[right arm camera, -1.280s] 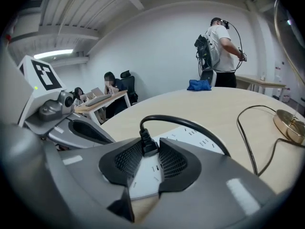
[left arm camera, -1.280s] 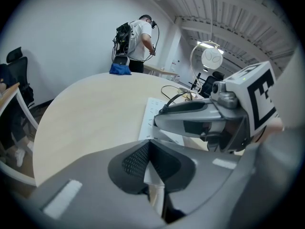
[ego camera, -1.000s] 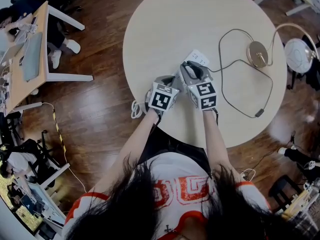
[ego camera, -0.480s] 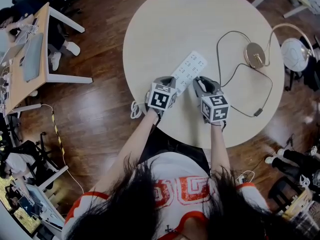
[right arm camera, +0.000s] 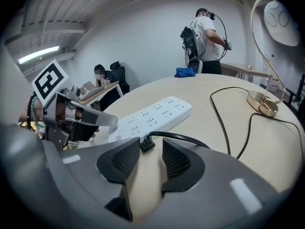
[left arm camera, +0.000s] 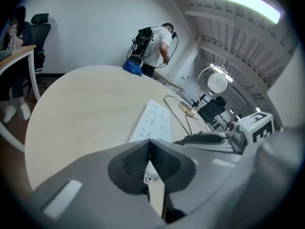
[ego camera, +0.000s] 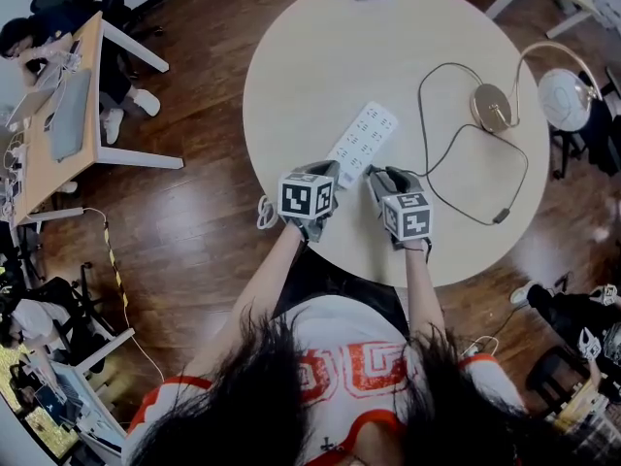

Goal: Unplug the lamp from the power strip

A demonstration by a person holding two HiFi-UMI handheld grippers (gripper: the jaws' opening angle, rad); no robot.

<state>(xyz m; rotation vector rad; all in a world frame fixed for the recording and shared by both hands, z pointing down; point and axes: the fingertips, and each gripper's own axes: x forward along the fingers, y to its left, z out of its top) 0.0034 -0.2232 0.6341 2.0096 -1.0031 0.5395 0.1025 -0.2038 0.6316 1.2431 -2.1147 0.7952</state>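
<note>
Left gripper point(ego camera: 330, 175) pinches long white plastic power strip point(ego camera: 365, 142) to steady it | right gripper point(ego camera: 380, 178), at its 3 o'clock, has jaws that just opened; small black plug point(right arm camera: 147, 144) lies loose between them.

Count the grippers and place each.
2. The left gripper holds the power strip by its near end; the right gripper, jaws just opened, sits beside it with the lamp plug at its tips.

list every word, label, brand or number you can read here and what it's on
No text in these pictures can be read.
power strip: a faint mark near its end, too small and blurred to read.
left gripper and right gripper: black-and-white square markers only, no letters or digits.
shirt: red pattern, no legible word.
</note>
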